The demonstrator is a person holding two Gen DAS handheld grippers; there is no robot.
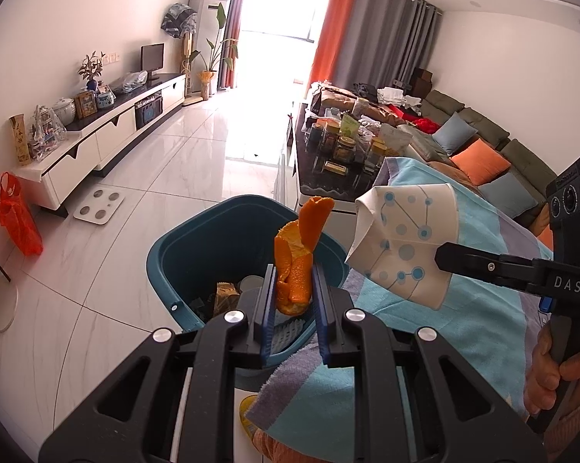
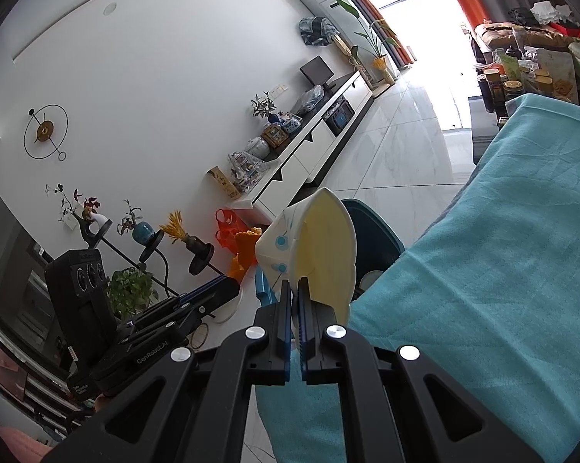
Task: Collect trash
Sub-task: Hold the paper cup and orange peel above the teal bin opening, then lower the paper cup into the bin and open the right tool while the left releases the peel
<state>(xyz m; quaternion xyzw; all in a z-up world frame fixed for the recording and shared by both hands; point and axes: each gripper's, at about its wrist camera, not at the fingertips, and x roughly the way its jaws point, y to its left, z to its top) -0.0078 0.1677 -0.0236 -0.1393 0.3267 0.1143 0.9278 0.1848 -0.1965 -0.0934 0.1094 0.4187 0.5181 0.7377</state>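
Left hand-held gripper [image 1: 293, 289]: we have it closed down on an orange peel [image 1: 295, 262], the fingers pinching the lower part so the curled top stands free above them.
Peel position: directly above the open mouth of the teal bin [image 1: 197, 239]; we judge it is held there so that letting go sends it straight in.
Right hand-held gripper [image 2: 294, 301]: nearly fully closed, clamped on the flattened wall of a crushed paper cup [image 2: 313, 247]; a thin crushed edge is all the fingers need to bite.
Cup position: beside the bin's rim on its bench side, over the edge of the turquoise towel [image 1: 425, 332], seemingly not yet over the bin's opening. In the left wrist view the cup [image 1: 402, 243] hangs from the finger tip, mouth folded flat.
Bin contents: a crumpled wrapper [image 1: 225, 293] and other scraps lie at the bottom; exact items are hard to tell.
Bin location: on the white tiled floor, up against the towel-covered bench edge, so trash travels a short way.
Step in hand: peel looks ready to drop; cup probably needs moving toward the bin first.
Risk: the tall peel could snag a finger on release.
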